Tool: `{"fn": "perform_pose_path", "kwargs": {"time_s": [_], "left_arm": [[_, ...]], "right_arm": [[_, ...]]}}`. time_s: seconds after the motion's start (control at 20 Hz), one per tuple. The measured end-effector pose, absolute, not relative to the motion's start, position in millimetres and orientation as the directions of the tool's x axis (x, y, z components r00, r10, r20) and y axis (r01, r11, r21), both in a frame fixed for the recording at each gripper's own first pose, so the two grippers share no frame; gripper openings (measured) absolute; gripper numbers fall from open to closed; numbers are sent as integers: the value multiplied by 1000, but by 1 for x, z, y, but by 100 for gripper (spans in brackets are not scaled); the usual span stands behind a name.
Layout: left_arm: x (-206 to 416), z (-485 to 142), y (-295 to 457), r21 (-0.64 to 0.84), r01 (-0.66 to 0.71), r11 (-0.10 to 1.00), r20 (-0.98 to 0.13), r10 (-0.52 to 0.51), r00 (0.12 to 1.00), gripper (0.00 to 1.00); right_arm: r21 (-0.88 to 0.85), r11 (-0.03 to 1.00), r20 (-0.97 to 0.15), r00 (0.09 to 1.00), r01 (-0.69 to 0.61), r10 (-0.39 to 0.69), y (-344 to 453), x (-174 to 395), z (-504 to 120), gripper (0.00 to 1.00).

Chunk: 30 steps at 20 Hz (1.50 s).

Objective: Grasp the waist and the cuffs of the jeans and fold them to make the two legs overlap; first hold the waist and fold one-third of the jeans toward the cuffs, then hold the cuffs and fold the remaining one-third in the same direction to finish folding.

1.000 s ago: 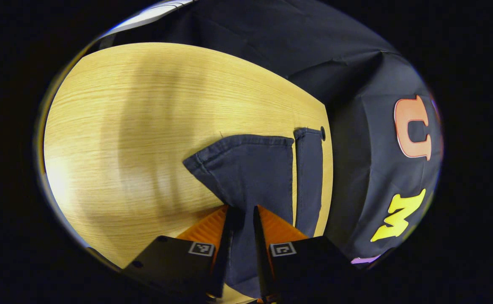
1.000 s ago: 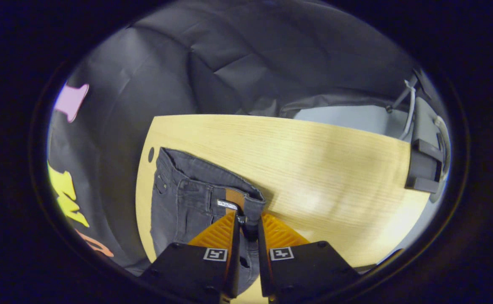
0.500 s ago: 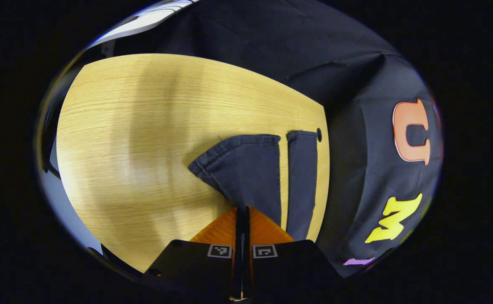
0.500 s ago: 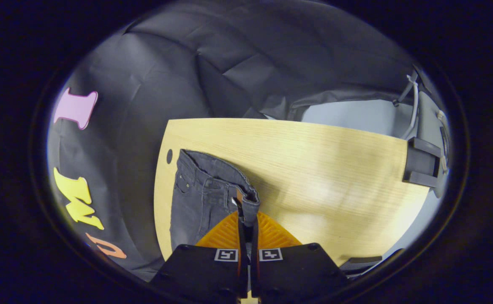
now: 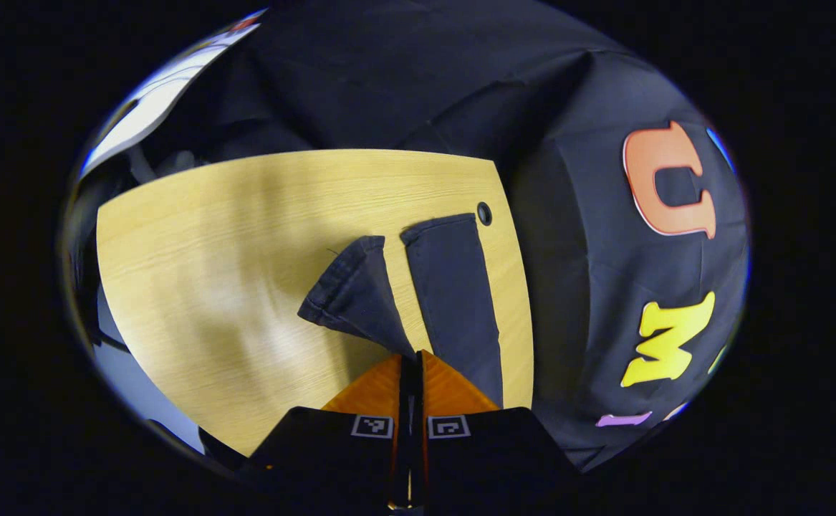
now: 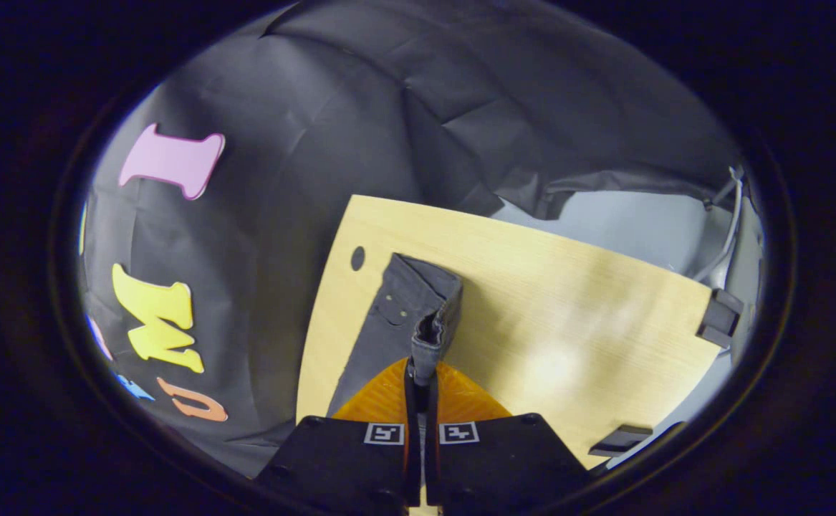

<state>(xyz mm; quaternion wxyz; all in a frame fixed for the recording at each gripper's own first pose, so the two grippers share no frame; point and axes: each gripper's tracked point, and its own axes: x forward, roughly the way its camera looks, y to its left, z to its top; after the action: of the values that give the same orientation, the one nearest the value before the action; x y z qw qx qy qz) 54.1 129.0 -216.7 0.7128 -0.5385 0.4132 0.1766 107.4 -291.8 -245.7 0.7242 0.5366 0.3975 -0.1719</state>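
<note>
Jeans on table, cuff in left hand-held gripper

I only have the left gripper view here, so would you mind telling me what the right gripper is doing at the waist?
Observer: In the right gripper view, the right gripper is shut on the jeans' waist, lifted off the table.
Operator: Thanks. Is the other half of the waist up too?
Observer: No, it lies flat near the table's edge, by a round hole.
Operator: Anything else on that side of the table?
Observer: A dark clamp sits on the far edge, with cables above it.
</note>
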Motion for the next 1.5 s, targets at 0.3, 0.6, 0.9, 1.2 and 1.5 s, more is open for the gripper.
{"fn": "perform_pose_path", "kwargs": {"time_s": [0.3,0.6,0.9,1.2,1.5], "left_arm": [[121,-203,130,-617,-677,402,-784,-232,576,4],[198,-222,125,-592,-632,500,-797,-246,551,4],[252,-264,123,-544,-593,594,-821,-231,522,4],[277,-317,119,-503,-631,590,-848,-195,494,4],[275,-322,120,-474,-636,609,-863,-179,472,21]], "right_arm": [[673,377,-732,645,636,219,-284,182,-226,3],[660,384,-744,633,646,214,-289,241,-245,3],[642,385,-760,618,663,203,-291,278,-291,4],[602,409,-791,582,686,189,-286,307,-350,4],[619,380,-778,601,687,182,-285,319,-357,18]]}}
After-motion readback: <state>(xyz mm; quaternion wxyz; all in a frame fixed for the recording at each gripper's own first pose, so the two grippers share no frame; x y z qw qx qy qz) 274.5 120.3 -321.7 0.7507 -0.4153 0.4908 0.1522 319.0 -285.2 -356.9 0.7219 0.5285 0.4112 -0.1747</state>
